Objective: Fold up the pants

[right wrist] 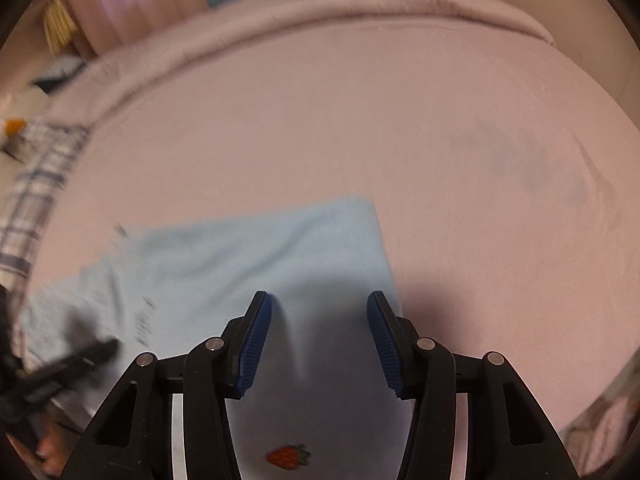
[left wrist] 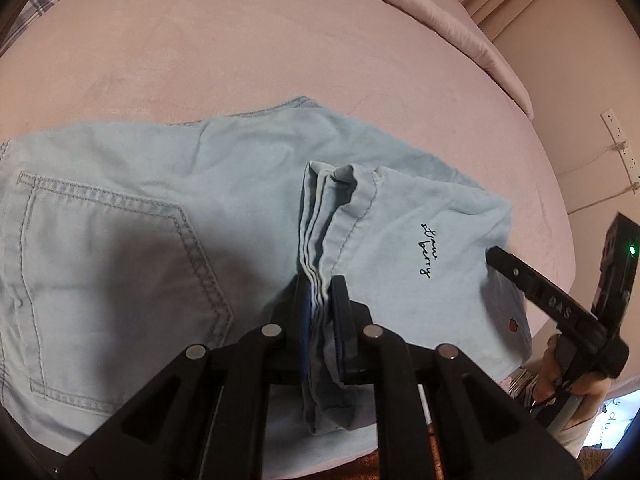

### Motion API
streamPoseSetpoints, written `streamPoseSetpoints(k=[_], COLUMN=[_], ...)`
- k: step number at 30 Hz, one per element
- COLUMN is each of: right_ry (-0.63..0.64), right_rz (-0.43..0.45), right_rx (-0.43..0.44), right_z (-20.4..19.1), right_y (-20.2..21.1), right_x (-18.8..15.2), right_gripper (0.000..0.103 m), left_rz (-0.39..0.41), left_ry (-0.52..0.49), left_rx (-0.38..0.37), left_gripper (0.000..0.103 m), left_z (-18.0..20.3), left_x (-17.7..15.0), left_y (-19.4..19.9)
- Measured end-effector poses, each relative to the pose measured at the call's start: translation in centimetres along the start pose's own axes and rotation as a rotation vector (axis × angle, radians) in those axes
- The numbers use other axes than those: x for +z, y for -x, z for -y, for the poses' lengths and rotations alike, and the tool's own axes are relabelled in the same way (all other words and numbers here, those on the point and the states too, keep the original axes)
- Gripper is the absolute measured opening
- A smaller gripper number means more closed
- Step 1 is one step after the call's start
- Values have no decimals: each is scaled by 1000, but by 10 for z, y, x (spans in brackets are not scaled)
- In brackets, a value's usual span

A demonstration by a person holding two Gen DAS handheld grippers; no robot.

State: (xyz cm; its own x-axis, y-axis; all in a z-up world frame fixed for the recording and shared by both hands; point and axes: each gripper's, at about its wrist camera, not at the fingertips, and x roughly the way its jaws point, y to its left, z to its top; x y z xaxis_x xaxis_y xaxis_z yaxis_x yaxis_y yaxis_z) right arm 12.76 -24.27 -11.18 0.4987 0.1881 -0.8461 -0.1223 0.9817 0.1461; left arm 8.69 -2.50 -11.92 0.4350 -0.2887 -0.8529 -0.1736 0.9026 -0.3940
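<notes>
Light blue pants [left wrist: 132,216] lie on the pink bed, back pocket [left wrist: 108,276] up, with one leg folded over and the stitched word "strawberry" [left wrist: 427,251] showing. My left gripper [left wrist: 322,294] is shut on the stacked hem layers of that folded leg. The right gripper [left wrist: 494,258], held by a hand, touches down at the pants' right edge. In the right wrist view the right gripper [right wrist: 318,300] stands open above the blue pants [right wrist: 260,256], cloth beneath its jaws but not pinched. A strawberry patch [right wrist: 286,457] lies below it. The left gripper [right wrist: 100,350] is a blur at the lower left.
The pink sheet [left wrist: 280,48] spreads far beyond the pants. A rolled duvet [right wrist: 360,4] lines the far edge. Plaid cloth [right wrist: 32,200] lies at the left. A wall socket strip [left wrist: 622,148] with a cable is on the right wall.
</notes>
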Motion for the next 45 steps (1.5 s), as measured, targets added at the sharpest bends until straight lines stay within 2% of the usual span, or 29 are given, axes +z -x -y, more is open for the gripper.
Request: streamPoseSetpoints(k=[3, 7, 13, 16, 18, 20, 23, 25, 27, 30, 34, 38, 41, 45], right_ry=[17, 9, 10, 18, 11, 0, 3, 16, 38, 76, 77, 65, 92, 104], right_rz=[2, -40, -96, -100, -112, -115, -96, -71, -43, -7, 15, 20, 0, -15], right_rx=[-4, 8, -32, -54, -61, -44, 18, 22, 16, 4, 36, 54, 63, 49], right_z=[0, 8, 9, 10, 11, 10, 2, -4, -11, -22, -33, -47, -60, -64], right_y=[5, 14, 30, 36, 37, 39, 44, 48, 51, 51, 42, 35, 29, 27], right_x=[-12, -30, -56, -64, -62, -57, -48, -45, -44, -39, -31, -26, -26, -28], right_gripper=[51, 51, 51, 51, 51, 51, 52, 59, 63, 64, 64, 64, 64, 64], left_rz=[-2, -2, -5, 22, 94, 159, 290, 350, 404, 431, 415, 386, 348, 292], left_ry=[7, 22, 36, 62, 87, 117, 177, 206, 234, 282, 400, 467, 493, 567], left_rx=[-3, -17, -37, -46, -72, -74, -18, 41, 127, 203, 260, 299, 277, 156], left_gripper=[12, 13, 15, 28, 38, 60, 81, 87, 89, 92, 92, 92, 91, 89], left_z=[-4, -11, -16, -20, -27, -36, -57, -68, -83, -104, -137, -157, -167, -173], left_x=[-1, -2, -6, -7, -8, -9, -13, -17, -23, -33, -46, -61, -71, -85], left_y=[0, 1, 12, 30, 56, 79, 118, 136, 152, 161, 158, 150, 142, 132])
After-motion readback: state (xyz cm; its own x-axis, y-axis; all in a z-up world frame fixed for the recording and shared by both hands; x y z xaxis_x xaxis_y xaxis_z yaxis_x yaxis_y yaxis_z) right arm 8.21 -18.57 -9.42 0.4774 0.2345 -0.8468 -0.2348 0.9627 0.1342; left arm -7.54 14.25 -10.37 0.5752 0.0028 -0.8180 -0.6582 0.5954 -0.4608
